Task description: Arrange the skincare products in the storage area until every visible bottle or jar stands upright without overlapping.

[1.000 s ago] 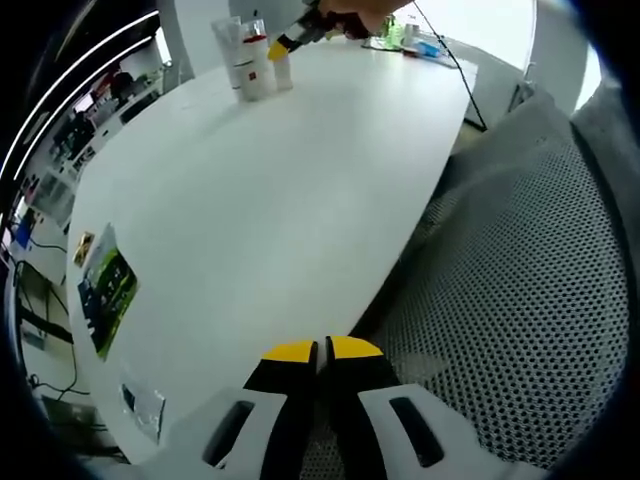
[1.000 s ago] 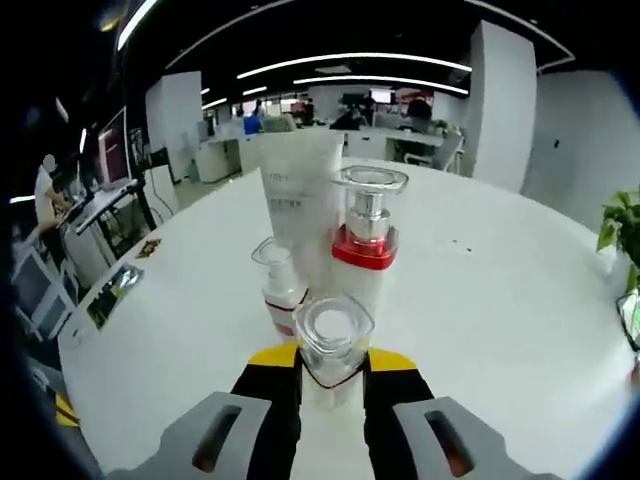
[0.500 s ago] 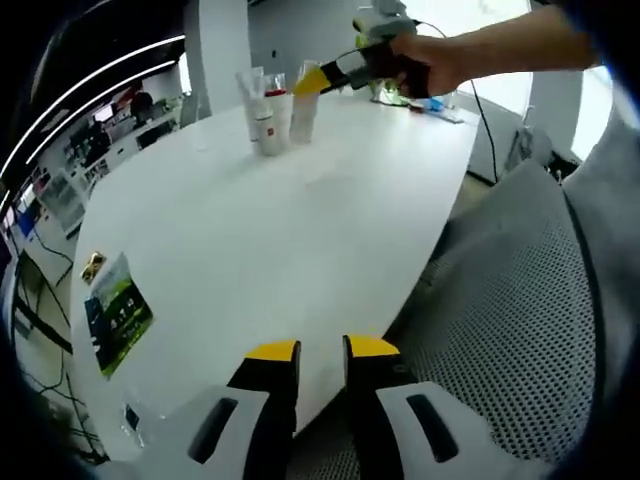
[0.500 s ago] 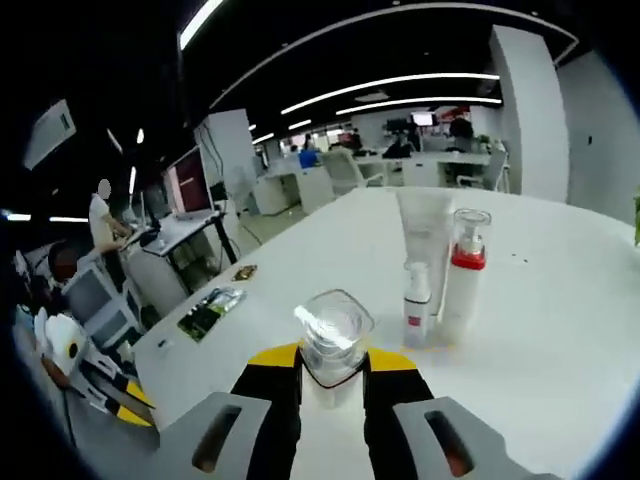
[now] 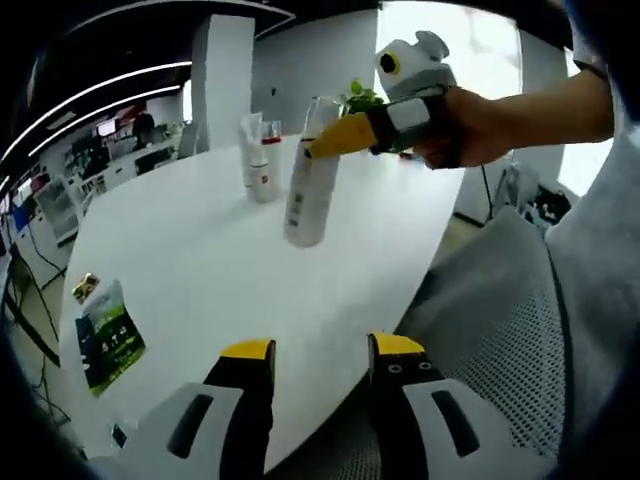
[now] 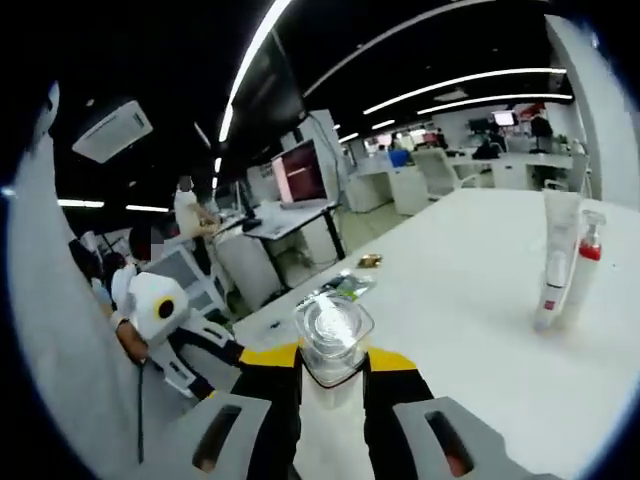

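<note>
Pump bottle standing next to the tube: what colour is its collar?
Red, on the white pump bottle beside the tube; clearest in the right gripper view.

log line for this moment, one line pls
right gripper: shut on white bottle, held above white table | left gripper: open, holding nothing | tube and pump bottle: upright, side by side

text: none legible | bottle label and leaflet print: probably lettering, too blurred to read
</note>
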Action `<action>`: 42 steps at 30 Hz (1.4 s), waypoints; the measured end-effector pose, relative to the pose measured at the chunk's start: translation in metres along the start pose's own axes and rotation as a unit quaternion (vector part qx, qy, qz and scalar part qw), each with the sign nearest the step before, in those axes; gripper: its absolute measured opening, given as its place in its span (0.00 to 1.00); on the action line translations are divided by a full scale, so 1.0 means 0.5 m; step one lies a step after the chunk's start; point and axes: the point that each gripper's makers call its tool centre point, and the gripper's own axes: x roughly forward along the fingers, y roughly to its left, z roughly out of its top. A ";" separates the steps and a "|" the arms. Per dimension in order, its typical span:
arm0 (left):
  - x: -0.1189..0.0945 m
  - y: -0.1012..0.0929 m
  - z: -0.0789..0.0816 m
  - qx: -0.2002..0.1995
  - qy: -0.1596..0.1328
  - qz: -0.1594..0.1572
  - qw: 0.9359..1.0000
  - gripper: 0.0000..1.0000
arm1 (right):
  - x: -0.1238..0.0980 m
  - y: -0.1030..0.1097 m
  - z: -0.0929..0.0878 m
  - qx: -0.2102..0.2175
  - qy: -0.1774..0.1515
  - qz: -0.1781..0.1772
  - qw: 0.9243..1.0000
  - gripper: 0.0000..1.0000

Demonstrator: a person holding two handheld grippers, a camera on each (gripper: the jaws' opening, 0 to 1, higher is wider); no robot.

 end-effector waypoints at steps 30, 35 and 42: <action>0.003 -0.014 -0.022 0.001 0.040 -0.007 0.999 0.19 | 0.076 0.134 -0.092 0.119 0.045 0.097 0.987 0.19; -0.001 0.032 -0.045 -0.002 0.066 0.049 0.997 0.18 | 0.099 0.107 -0.082 0.246 0.015 0.044 0.968 0.17; 0.004 0.041 -0.052 0.052 0.080 0.070 0.993 0.18 | 0.123 0.093 -0.090 0.327 0.015 -0.013 0.945 0.18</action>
